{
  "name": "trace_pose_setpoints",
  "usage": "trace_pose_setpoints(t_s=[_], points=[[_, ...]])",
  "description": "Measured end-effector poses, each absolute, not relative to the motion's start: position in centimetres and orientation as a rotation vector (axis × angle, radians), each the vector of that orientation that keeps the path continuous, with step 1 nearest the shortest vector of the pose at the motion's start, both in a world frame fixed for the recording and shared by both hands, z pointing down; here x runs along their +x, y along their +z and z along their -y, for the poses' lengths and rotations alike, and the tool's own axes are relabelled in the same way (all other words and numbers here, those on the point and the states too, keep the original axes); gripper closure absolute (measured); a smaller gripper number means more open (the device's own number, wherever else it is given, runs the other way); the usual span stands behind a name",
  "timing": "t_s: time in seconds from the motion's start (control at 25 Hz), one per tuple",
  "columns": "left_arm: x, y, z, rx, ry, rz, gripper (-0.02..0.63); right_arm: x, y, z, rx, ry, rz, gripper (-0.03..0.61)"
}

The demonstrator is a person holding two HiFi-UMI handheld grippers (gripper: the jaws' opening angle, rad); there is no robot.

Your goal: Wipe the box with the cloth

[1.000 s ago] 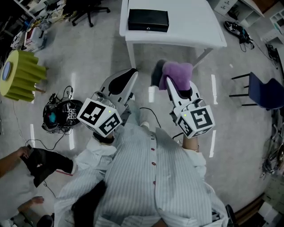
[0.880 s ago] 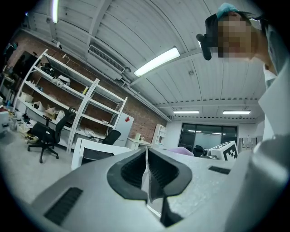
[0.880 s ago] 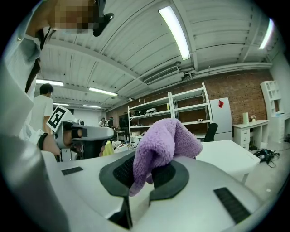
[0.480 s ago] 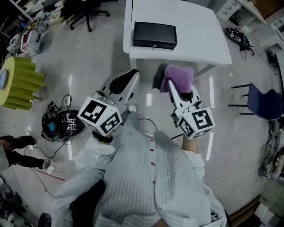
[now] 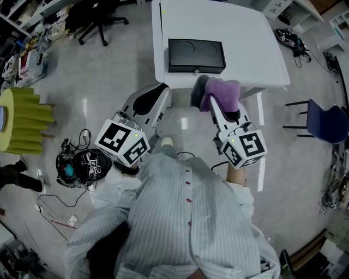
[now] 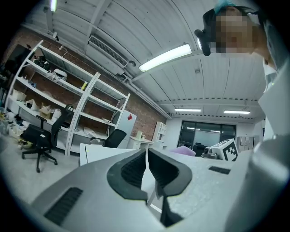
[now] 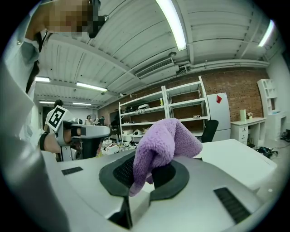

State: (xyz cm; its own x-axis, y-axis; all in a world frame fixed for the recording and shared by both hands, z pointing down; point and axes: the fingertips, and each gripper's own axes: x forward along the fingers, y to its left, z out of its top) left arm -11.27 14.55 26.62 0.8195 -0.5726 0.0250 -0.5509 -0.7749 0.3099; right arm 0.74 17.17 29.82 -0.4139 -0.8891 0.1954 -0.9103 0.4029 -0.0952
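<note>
A black box (image 5: 196, 55) lies on the white table (image 5: 245, 43), close to its near edge. My right gripper (image 5: 208, 97) is shut on a purple cloth (image 5: 221, 92), held in the air at the table's near edge, just right of and below the box. In the right gripper view the cloth (image 7: 165, 138) bunches up over the right gripper (image 7: 145, 168). My left gripper (image 5: 162, 92) hangs over the floor in front of the table's left corner, holding nothing. In the left gripper view the left gripper (image 6: 147, 153) has its pads together.
A green ribbed stool (image 5: 24, 111) stands at the left, with a headset and cables (image 5: 76, 163) on the floor near it. A blue chair (image 5: 327, 122) is at the right. An office chair (image 5: 101, 16) and shelving (image 6: 50, 104) stand beyond the table.
The table and box have come nearer and lower in the head view as I stepped forward. Both grippers keep their pose. The person at the lower left has nearly left the frame.
</note>
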Motion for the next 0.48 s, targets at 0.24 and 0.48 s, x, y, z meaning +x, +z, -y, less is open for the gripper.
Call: trace_pose_setpoints(t_s=[0.24,0.48], points=[[-11.9,28.3,-12.2,2.685,-0.073,0.813,0.589,0.5,30.5,-14.9,1.673,0.290,2.488,0.529],[-11.2,29.5,-10.4,2.672,-0.052,0.805,0.589,2.0,31.0,-12.8,1.692,0.296,2.466,0.529]])
